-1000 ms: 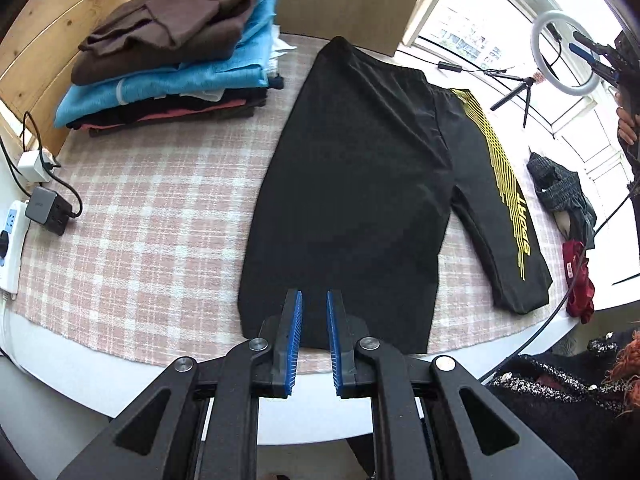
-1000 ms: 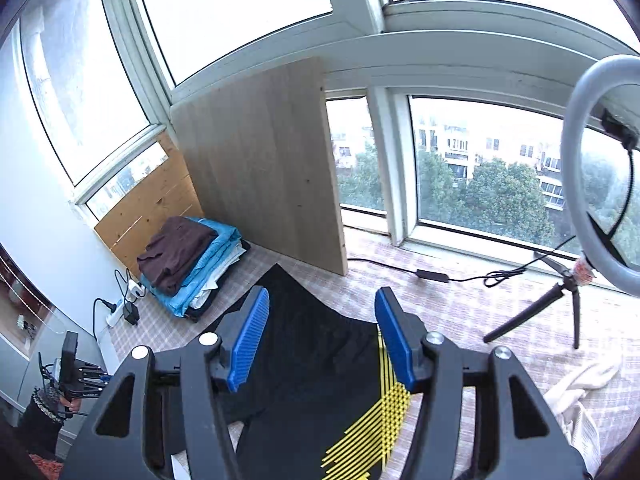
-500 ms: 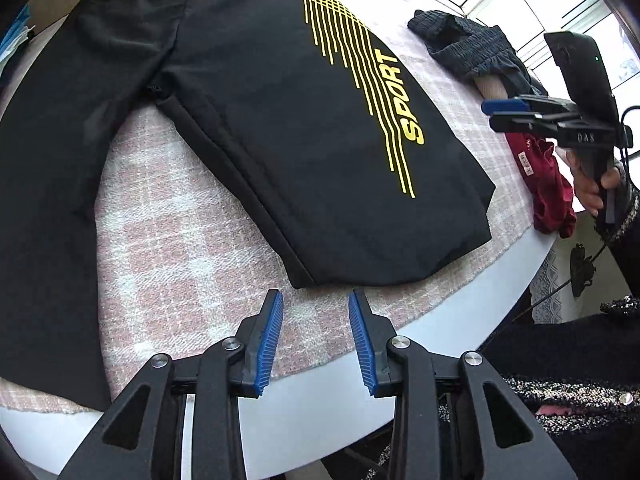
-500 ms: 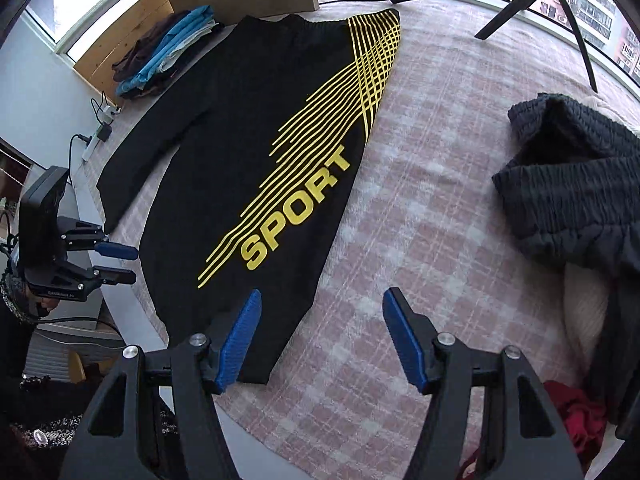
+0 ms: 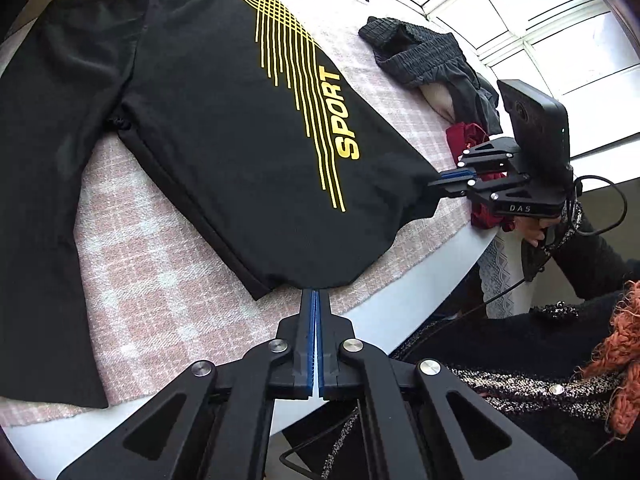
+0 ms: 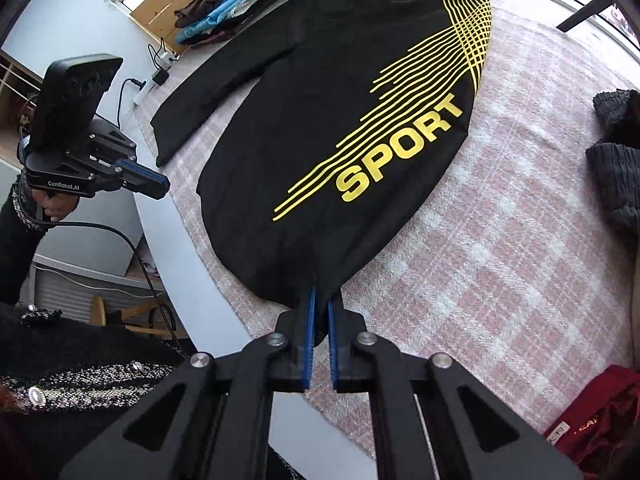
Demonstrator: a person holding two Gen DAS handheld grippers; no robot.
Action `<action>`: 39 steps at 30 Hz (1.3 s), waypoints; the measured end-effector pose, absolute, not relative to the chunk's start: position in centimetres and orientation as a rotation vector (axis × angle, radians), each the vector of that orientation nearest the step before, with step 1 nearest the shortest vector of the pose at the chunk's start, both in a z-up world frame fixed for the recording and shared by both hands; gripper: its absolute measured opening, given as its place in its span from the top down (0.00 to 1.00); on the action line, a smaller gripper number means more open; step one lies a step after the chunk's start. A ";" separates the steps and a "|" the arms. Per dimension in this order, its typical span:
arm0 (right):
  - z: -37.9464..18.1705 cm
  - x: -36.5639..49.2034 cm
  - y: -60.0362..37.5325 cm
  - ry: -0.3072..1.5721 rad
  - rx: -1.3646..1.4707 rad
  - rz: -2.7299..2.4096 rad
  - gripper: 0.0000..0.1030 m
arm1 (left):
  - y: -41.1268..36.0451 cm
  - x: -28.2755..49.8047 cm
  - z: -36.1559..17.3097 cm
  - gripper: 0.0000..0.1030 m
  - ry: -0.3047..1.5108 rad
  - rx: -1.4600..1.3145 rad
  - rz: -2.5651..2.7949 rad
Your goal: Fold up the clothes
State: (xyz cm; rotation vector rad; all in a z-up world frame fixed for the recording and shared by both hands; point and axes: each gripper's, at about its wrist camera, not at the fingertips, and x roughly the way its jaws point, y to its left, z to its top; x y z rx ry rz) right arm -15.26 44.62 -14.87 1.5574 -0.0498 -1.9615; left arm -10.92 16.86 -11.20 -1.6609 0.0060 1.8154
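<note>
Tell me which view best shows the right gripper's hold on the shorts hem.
The right wrist view: black shorts fabric sits pinched between the right gripper, jaws nearly shut. The left wrist view shows that gripper small, from the side, at the hem corner.

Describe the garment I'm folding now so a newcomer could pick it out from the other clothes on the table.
On the round table's pink plaid cloth, the black shorts lie spread flat in the middle. The right gripper pinches one leg's hem, and the left gripper is shut at that hem. Unlike the crumpled grey garment and red one nearby, it carries yellow stripes and the word SPORT.
</note>
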 end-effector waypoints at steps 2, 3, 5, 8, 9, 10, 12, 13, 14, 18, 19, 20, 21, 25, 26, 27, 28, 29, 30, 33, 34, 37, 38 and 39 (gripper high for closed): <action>-13.3 -15.4 45.9 -0.056 1.562 -2.001 0.89 | 16.4 -10.7 -11.2 0.87 0.049 -1.662 1.834; -12.8 -15.4 46.3 -0.028 1.579 -2.029 0.81 | 16.2 -10.7 -11.3 0.80 0.066 -1.662 1.840; -13.6 -15.3 46.5 0.018 1.619 -2.046 0.54 | 16.6 -11.1 -12.9 0.60 0.088 -1.679 1.858; -15.3 -15.0 46.5 0.018 1.654 -2.028 0.54 | 18.1 -11.0 -15.1 0.60 0.155 -1.684 1.852; -15.8 -14.9 46.3 0.021 1.664 -2.022 0.54 | 18.6 -10.9 -15.6 0.60 0.178 -1.678 1.849; -16.6 -14.5 45.9 0.053 1.679 -2.020 0.54 | 19.1 -10.7 -16.1 0.60 0.201 -1.671 1.846; -17.3 -14.0 45.3 0.075 1.685 -2.004 0.54 | 19.6 -10.8 -16.2 0.61 0.184 -1.671 1.831; -17.5 -13.7 45.1 0.073 1.684 -1.994 0.54 | 19.8 -10.9 -16.3 0.68 0.171 -1.673 1.831; -17.8 -13.4 44.7 0.069 1.681 -1.973 0.54 | 20.0 -11.0 -16.4 0.91 0.175 -1.669 1.845; -17.2 -13.0 43.5 0.140 1.634 -1.948 0.96 | 20.0 -11.2 -14.7 0.97 0.160 -1.620 1.860; -17.0 -13.1 43.3 0.144 1.629 -1.939 0.96 | 19.8 -11.0 -13.6 0.97 0.159 -1.604 1.864; -16.1 -13.1 43.4 0.141 1.602 -1.953 0.96 | 19.5 -10.8 -12.5 0.97 0.164 -1.590 1.871; -15.0 -13.2 43.6 0.121 1.570 -1.963 0.96 | 19.3 -10.6 -11.4 0.97 0.168 -1.576 1.877; -10.1 -13.2 45.5 -0.038 1.433 -2.027 0.96 | 17.4 -10.6 -8.0 0.96 0.158 -1.561 1.910; -9.7 -13.4 46.2 -0.079 1.417 -2.046 0.96 | 16.8 -10.9 -7.7 0.95 0.127 -1.568 1.911; -9.2 -13.5 46.9 -0.119 1.401 -2.066 0.95 | 16.0 -11.1 -7.6 0.94 0.101 -1.572 1.921; -9.6 -13.6 47.3 -0.116 1.417 -2.097 0.94 | 15.3 -11.3 -8.1 0.85 0.080 -1.588 1.929; -10.5 -13.7 47.6 -0.100 1.455 -2.122 0.90 | 14.7 -11.5 -8.7 0.73 0.061 -1.608 1.937; -11.6 -13.8 47.5 -0.088 1.504 -2.134 0.88 | 14.4 -11.6 -9.5 0.69 0.050 -1.638 1.938; -14.3 -14.0 47.8 -0.027 1.632 -2.111 0.84 | 15.1 -11.0 -12.7 0.68 0.091 -1.736 1.890; -15.0 -14.0 47.6 0.018 1.659 -2.109 0.80 | 15.6 -10.5 -13.5 0.68 0.117 -1.756 1.874; -15.9 -13.4 47.5 0.047 1.691 -2.093 0.66 | 17.4 -9.4 -14.6 0.66 0.102 -1.753 1.818; -15.9 -13.4 47.7 0.022 1.694 -2.087 0.64 | 18.0 -9.2 -14.7 0.63 0.089 -1.740 1.805; -15.9 -13.4 47.9 -0.003 1.697 -2.080 0.64 | 18.6 -9.2 -14.9 0.61 0.084 -1.732 1.803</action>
